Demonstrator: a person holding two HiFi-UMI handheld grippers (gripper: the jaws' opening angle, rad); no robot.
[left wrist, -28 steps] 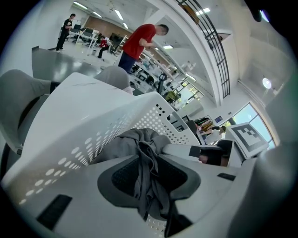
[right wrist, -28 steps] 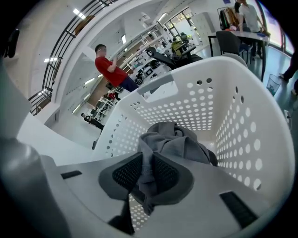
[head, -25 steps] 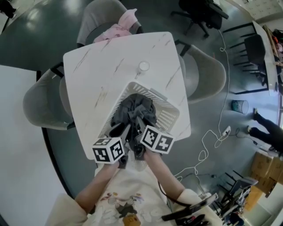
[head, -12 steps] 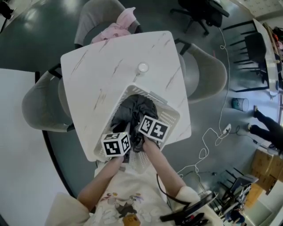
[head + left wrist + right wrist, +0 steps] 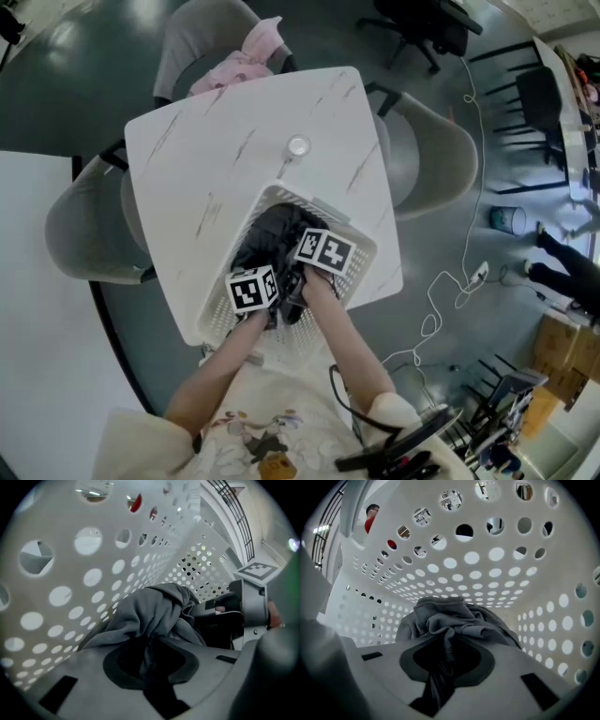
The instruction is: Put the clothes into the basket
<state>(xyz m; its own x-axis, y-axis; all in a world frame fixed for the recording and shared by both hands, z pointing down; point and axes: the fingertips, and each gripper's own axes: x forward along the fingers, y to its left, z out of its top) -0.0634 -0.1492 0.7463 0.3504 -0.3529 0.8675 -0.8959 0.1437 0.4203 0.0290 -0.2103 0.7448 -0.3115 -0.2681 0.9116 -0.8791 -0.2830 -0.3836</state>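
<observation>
1. Two grippers are on one garment. The left gripper (image 5: 150,656) and the right gripper (image 5: 443,660) sit deep inside the white basket (image 5: 361,246), close side by side, both pitched steeply down.
2. The left jaws are pressed together on a fold of the dark grey garment (image 5: 152,611), and the cloth runs straight through the slot between them.
3. It's the same story on the right. The jaws are nearly closed, a twisted strand of that grey cloth is clamped between them, and the rest is bunched up just ahead.
4. The garment is heaped in the middle of the basket, which stands on the near part of the pale table (image 5: 206,159). Whether the heap already rests on the basket floor is hard to judge from these angles.
5. This looks soft, limp and light. Nothing here can break, but it will sag, trail and maybe catch on the rim. A thick gathered ridge is the place to pinch, not a single loose edge.
6. Both forearms (image 5: 225,361) come in from the near edge and converge, with the wrists tipped down into the basket.
7. On the far chair (image 5: 202,37) lies a pink cloth (image 5: 239,67), probably the next piece.
</observation>
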